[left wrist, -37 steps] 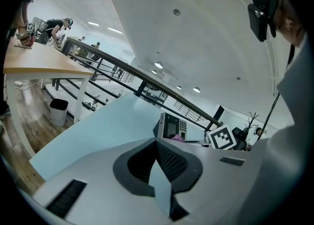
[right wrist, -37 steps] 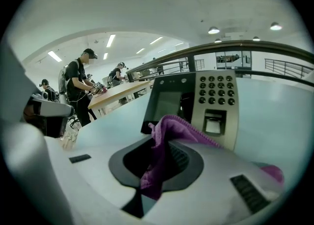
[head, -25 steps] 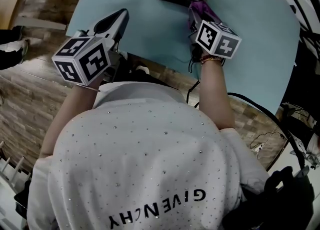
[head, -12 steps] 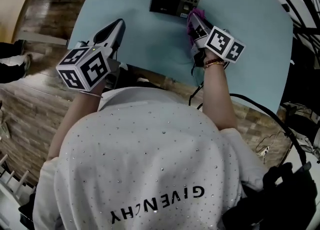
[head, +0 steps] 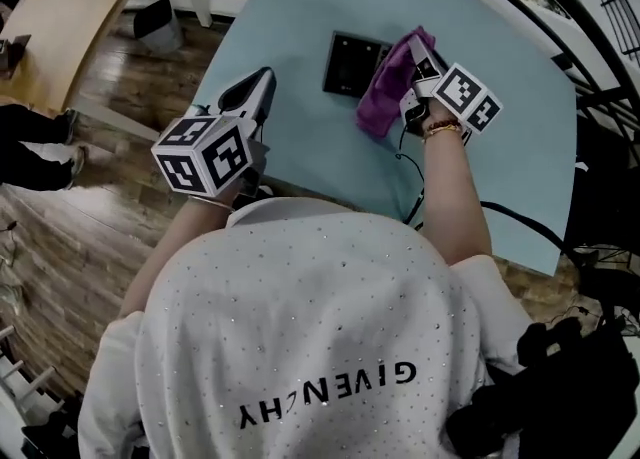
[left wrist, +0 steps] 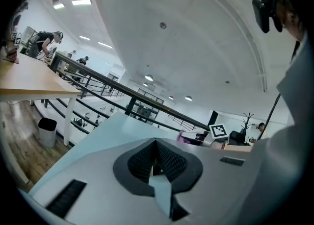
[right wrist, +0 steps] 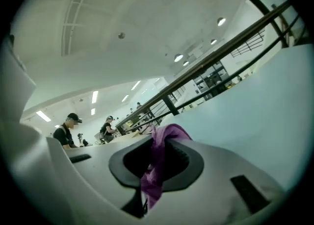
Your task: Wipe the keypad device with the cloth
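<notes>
A black keypad device (head: 347,64) lies flat on the light blue table (head: 290,7). A purple cloth (head: 387,89) covers the device's right part and hides its keys. My right gripper (head: 421,59) is shut on that cloth, which hangs between its jaws as a purple fold (right wrist: 158,162) in the right gripper view. My left gripper (head: 262,80) hovers near the table's front left edge, well left of the device, shut with nothing in it. From the left gripper (left wrist: 157,146) view, the cloth (left wrist: 183,138) and the right gripper's marker cube (left wrist: 219,131) show far off.
A wooden table (head: 75,2) and a dark bin (head: 160,25) stand beyond the left edge. Cables (head: 500,215) run along the table's near right side. A black bag (head: 560,387) sits at the bottom right. People stand far off in both gripper views.
The right gripper has carried the cloth from beside the device's near right corner up onto its right part, covering the keys. The left gripper has kept its place by the front left edge.
</notes>
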### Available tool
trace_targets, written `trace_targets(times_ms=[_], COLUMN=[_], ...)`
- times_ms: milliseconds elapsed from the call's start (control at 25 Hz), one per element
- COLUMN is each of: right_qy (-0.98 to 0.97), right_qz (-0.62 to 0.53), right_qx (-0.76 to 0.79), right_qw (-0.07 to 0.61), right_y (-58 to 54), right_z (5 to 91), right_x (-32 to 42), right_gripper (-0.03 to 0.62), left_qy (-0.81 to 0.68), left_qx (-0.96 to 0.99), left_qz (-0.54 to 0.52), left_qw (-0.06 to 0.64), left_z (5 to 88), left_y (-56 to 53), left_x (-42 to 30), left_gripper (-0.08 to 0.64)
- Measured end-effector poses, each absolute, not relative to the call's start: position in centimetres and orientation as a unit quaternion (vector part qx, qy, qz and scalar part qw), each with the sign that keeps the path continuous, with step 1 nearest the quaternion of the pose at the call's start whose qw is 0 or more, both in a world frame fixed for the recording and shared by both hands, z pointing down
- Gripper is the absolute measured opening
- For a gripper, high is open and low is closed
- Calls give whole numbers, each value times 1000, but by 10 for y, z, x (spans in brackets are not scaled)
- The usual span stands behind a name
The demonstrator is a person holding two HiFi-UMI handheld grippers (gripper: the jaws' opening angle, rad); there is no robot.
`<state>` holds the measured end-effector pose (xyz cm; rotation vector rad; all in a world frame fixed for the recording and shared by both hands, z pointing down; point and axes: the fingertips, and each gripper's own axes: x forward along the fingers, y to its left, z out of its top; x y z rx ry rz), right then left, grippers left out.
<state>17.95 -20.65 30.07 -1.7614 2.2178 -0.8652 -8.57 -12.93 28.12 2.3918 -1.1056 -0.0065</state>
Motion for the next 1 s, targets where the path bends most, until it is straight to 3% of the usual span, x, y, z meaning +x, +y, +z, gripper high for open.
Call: trace_targets(times_ms=[120,280,600,840,1000], right_qy=[681,650,617,593,609], right_qz=[-342,-384,-404,-484,-497], right_qx=[-640,-634,-649,-621,-608], right_qw=[98,170,185,169,108], right_y=[-205,-194,-185,-161,-151], right_z=[336,340,352,398,414], right_x=[203,214,211,207,202], right_gripper=[41,43,43,41,41], left_qy=[-409,-417,-420,-415,-402], left_qx=[877,873,872,876,881], left_qz=[1,-1,-7,-11,-6], left_qw=[252,255,252,247,249], left_z=[283,273,272,274,280], left_y=[-131,-131,-143,-145,-140], left_x=[-93,-100,-104,-97,-83], left_gripper=[0,0,0,0,0])
